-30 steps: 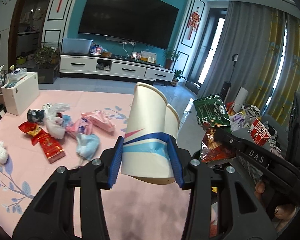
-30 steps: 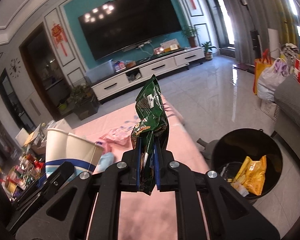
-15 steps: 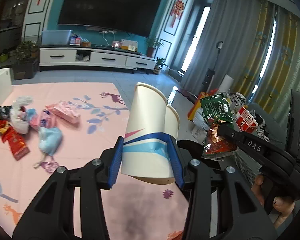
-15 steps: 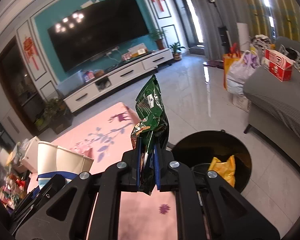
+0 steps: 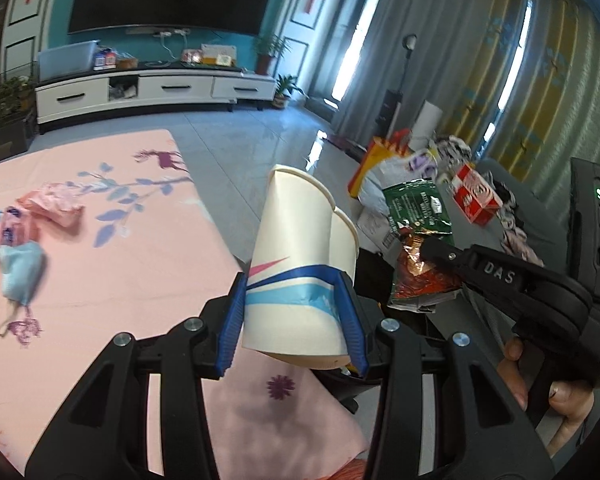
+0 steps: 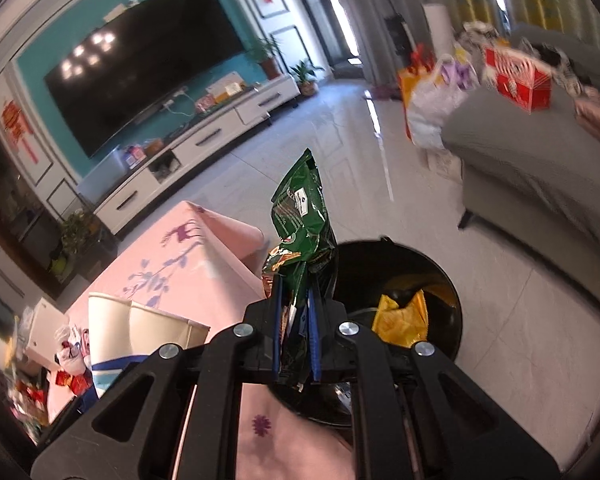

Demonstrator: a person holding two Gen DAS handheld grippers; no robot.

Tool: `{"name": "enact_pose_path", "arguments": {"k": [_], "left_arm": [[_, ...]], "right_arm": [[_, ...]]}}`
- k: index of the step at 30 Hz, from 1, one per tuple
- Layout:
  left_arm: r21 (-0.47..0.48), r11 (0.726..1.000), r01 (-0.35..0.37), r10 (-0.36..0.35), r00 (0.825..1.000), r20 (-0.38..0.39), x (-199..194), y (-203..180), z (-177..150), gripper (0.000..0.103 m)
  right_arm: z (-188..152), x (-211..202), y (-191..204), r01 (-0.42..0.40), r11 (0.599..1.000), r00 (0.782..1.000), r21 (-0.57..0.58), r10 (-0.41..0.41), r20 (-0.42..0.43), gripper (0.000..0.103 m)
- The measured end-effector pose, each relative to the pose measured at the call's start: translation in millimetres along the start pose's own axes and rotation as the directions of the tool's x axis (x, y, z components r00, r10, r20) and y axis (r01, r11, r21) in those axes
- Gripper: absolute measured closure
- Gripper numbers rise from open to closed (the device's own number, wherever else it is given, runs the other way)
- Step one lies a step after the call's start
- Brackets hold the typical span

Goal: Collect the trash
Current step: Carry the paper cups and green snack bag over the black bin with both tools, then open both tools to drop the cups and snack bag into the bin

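Note:
My left gripper (image 5: 294, 314) is shut on a white paper cup (image 5: 300, 264) with blue and pink stripes, squashed and held upright over the right edge of the pink table. The same paper cup (image 6: 128, 328) shows at the lower left of the right wrist view. My right gripper (image 6: 295, 344) is shut on a green snack bag (image 6: 302, 224), held over the near rim of a black trash bin (image 6: 436, 276) with a yellow wrapper (image 6: 400, 316) inside. In the left wrist view the right gripper (image 5: 428, 248) pinches the green snack bag (image 5: 416, 208).
Several wrappers and a blue mask (image 5: 20, 268) lie on the pink tablecloth (image 5: 112, 264) at the left. A grey sofa (image 6: 532, 168) with a red box (image 6: 516, 76) stands right of the bin. Bags (image 6: 432, 96) sit on the tiled floor. A TV cabinet (image 5: 148, 92) lines the far wall.
Both grippers have swung right and down, away from the trash pile toward the table's edge. The black bin has come closer and nearer the centre of the right wrist view. Both grips are unchanged.

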State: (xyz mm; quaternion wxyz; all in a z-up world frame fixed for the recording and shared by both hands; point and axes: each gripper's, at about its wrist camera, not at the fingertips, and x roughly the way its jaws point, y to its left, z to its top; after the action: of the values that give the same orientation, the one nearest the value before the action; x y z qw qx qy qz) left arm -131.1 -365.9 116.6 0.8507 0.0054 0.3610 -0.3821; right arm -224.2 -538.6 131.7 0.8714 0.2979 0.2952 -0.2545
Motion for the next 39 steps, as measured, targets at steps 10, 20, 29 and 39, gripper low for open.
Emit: {"name": "enact_pose_path", "arguments": {"k": [10,20,29,39], "left_arm": [[0.033,0.998,0.046,-0.042,0.994,-0.104,52,-28,-10,0.058],[0.012,0.997,0.083,-0.079,0.977,-0.199,92,-32,-20,0.058],[-0.002,0.993,0.119,-0.116,0.961,-0.251,113,-38,-25,0.058],[-0.024,0.991,0.131,-0.132,0.948,-0.289,129,-43,-29,0.058]], "right_arm": [[1,20,-51,0.059,0.990,0.997,0.129,-0.051,-0.064,0.091],[-2,41,-60,0.127,0.982,0.986,0.138,-0.109,-0.128,0.091],[-5,54,-62,0.180,0.975,0.972,0.130,-0.156,-0.177,0.091],[-6,64,-67,0.217,0.968,0.960,0.126,-0.188,-0.209,0.091]]}}
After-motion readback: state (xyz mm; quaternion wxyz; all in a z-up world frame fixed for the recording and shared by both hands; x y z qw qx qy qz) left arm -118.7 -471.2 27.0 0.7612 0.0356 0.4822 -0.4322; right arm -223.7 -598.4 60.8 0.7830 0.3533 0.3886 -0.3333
